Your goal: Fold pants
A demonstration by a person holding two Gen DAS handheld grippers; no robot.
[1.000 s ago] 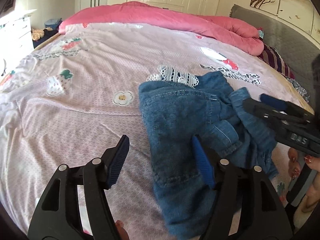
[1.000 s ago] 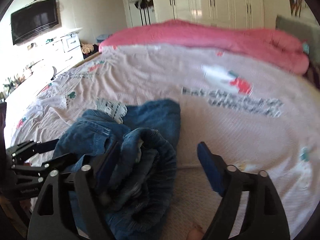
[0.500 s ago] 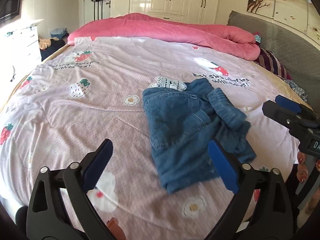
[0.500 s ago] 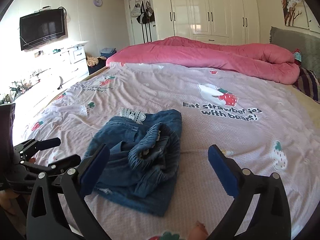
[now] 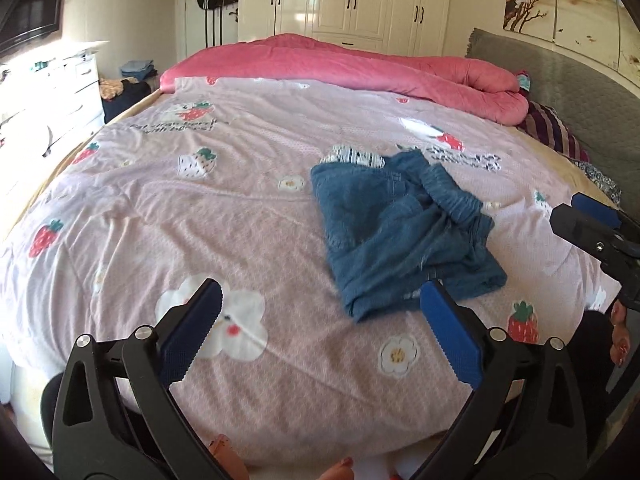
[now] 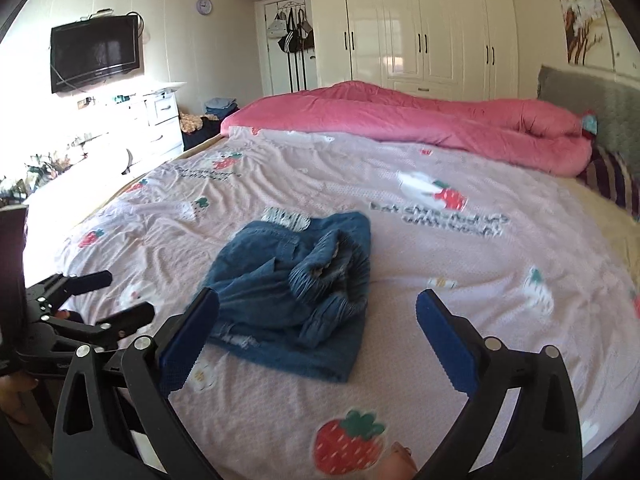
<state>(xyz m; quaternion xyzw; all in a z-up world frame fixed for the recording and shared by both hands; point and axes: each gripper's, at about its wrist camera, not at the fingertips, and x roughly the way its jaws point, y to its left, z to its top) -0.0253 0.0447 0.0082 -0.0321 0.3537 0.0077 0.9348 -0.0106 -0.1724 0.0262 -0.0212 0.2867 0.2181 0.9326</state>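
Observation:
The blue denim pants (image 5: 396,236) lie in a loosely folded bundle on the pink strawberry bedsheet (image 5: 200,232), with the gathered waistband on top at the right. They also show in the right wrist view (image 6: 296,292). My left gripper (image 5: 320,332) is open and empty, held back above the bed's near edge, short of the pants. My right gripper (image 6: 316,336) is open and empty, also pulled back from the bundle. Each gripper shows at the edge of the other's view: the right one (image 5: 592,224), the left one (image 6: 96,300).
A rolled pink duvet (image 5: 360,68) lies along the far side of the bed. A grey headboard (image 5: 568,92) and striped pillow (image 5: 552,132) are at the right. A white dresser (image 6: 160,120), wall TV (image 6: 96,52) and white wardrobes (image 6: 420,28) stand beyond.
Both grippers have drawn back and up from the pants, which now lie free on the bed. The right gripper's finger has left the bundle.

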